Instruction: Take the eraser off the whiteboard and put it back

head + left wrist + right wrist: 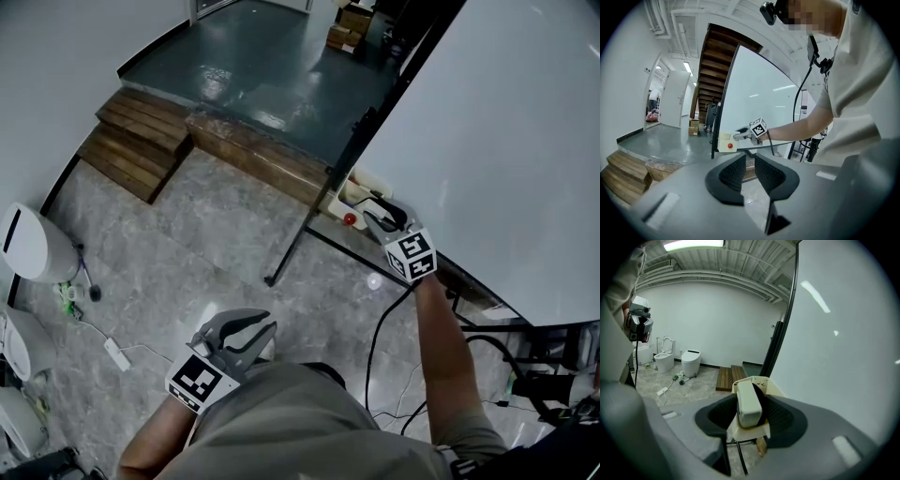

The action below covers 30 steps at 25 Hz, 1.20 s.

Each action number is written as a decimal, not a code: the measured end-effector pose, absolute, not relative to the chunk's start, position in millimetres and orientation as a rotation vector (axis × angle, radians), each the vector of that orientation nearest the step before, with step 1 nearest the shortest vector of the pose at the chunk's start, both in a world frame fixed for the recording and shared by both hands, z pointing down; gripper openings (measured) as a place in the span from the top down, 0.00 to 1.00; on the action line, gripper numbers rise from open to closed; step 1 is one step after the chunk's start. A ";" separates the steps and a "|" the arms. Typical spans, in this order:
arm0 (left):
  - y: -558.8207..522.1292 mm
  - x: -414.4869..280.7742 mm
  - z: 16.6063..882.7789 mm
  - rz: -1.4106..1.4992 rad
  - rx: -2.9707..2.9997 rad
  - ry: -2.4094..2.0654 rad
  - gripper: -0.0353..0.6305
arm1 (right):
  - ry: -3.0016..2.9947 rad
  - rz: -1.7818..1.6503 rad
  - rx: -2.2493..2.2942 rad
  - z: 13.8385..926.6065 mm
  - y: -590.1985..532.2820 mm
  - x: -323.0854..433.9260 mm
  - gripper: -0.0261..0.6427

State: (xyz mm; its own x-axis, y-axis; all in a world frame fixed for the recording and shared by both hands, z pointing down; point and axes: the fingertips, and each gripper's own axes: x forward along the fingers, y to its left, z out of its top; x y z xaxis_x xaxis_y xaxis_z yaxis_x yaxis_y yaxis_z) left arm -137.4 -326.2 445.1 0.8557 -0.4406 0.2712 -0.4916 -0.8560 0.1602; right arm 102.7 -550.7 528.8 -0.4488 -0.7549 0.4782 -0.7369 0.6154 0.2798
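The cream eraser [749, 404], with black felt on one side, rests tilted on the cream tray [761, 383] at the bottom corner of the whiteboard [843, 357]. My right gripper [751, 398] is open around it, with a pad close on each side. The head view shows this gripper [377, 218] reaching to the tray [361, 195] at the board's [497, 141] lower edge. My left gripper [261, 330] hangs low near my body, away from the board. Its jaws [749, 161] are a little apart with nothing between them. From there the right gripper [740, 136] shows at the tray [726, 142].
The board's black stand leg [300, 244] slants down to the stone floor. Black cables [380, 337] hang under my right arm. Wooden steps [141, 141] lie at the upper left. White toilets [33, 244] and a power strip [117, 353] are on the left.
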 end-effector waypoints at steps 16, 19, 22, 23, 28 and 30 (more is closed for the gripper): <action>-289.5 -100.7 434.0 0.326 2.834 -0.684 0.85 | -2.326 -0.073 1.272 485.2 -513.3 110.7 0.67; -281.3 -94.3 433.4 0.329 2.850 -0.690 0.85 | -2.325 -0.068 1.324 472.6 -488.5 117.7 0.67; -270.5 -81.6 431.3 0.329 2.873 -0.687 0.85 | -2.324 -0.063 1.340 462.7 -455.7 123.6 0.67; -266.0 -76.3 429.1 0.327 2.879 -0.684 0.85 | -2.321 -0.066 1.342 459.8 -442.9 125.4 0.67; -244.0 -47.3 420.7 0.322 2.901 -0.677 0.85 | -2.332 -0.046 1.363 444.4 -372.8 134.7 0.67; -232.0 -33.3 418.8 0.317 2.901 -0.664 0.85 | -2.354 -0.012 1.368 439.4 -340.7 140.1 0.67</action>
